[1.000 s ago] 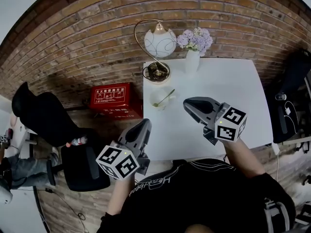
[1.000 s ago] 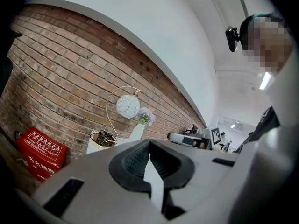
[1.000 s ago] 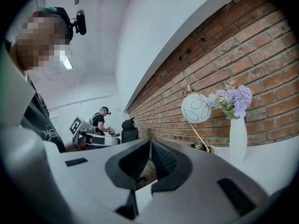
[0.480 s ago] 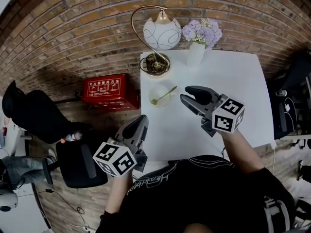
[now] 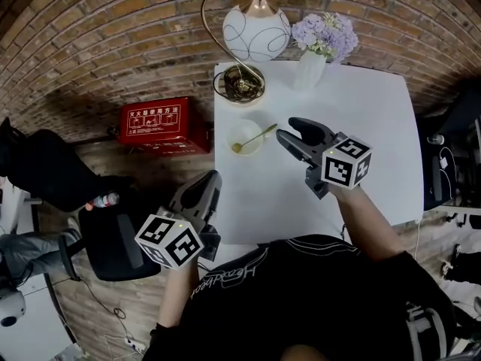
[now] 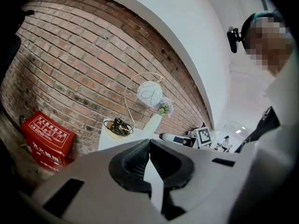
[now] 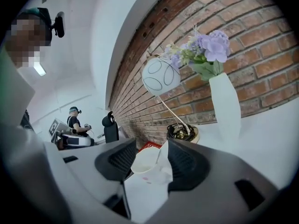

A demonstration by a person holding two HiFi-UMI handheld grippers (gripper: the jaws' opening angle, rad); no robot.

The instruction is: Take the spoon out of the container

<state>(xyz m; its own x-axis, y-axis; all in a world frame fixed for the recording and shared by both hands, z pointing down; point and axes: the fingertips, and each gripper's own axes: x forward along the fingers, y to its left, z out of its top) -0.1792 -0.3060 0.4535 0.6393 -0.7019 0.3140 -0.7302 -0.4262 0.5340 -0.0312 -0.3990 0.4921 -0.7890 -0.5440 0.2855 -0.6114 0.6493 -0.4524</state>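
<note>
A small white container stands on the white table, near its left edge. A gold spoon leans in it, handle pointing right. My right gripper hovers just right of the container, a short way from the spoon handle. It is open, its jaws have just been opening, and nothing is between them. In the right gripper view the container shows ahead through the gap of the right gripper. My left gripper hangs off the table's left side, shut and empty, and in its own view the left gripper has its pads touching.
A globe lamp with a brass base and a white vase of purple flowers stand at the table's far edge against the brick wall. A red box and a black chair are on the floor to the left.
The right gripper has gone from shut to open and come closer to the container. The left gripper has sunk a little beside the table.
</note>
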